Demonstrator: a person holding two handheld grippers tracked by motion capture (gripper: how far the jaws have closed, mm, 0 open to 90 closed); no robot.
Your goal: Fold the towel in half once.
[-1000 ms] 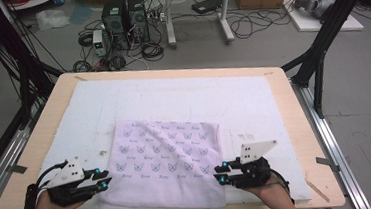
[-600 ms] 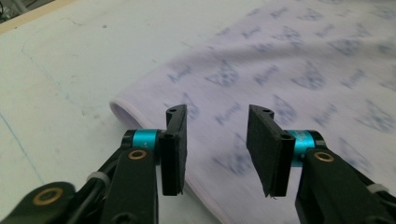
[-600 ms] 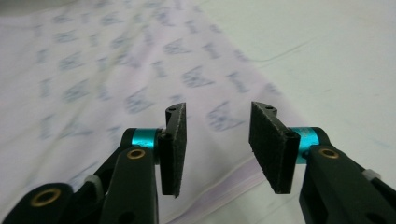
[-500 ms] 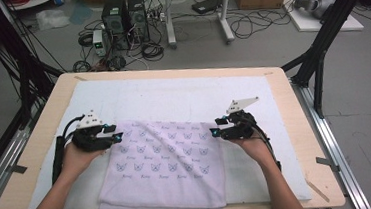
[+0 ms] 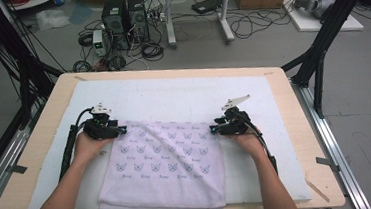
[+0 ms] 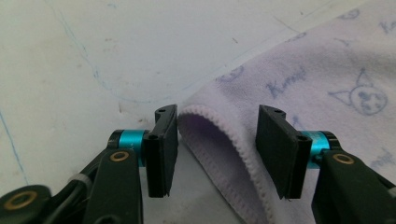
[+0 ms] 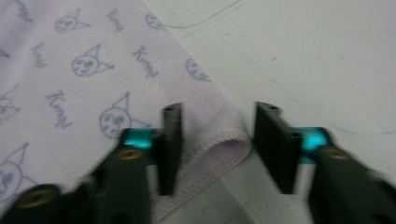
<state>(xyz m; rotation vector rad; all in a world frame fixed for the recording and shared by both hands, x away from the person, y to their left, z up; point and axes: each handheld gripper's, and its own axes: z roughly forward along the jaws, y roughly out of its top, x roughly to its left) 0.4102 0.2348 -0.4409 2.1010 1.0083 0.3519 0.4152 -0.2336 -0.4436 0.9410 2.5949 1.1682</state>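
At the left of the desk, the left tongs sat at the far left corner of a lilac printed towel, the jaws having just been closing. In the left gripper view, that corner's stitched hem curled up between the two black pads, which stood apart and clear of the cloth: released, not clamped. The towel lay spread on the white mat near the person's edge of the desk, its near end hanging over that edge. At the right, the right tongs met the far right corner, jaws likewise just closing. The right gripper view, somewhat blurred, showed the folded corner between the pads, touching the left one, a gap beside the other.
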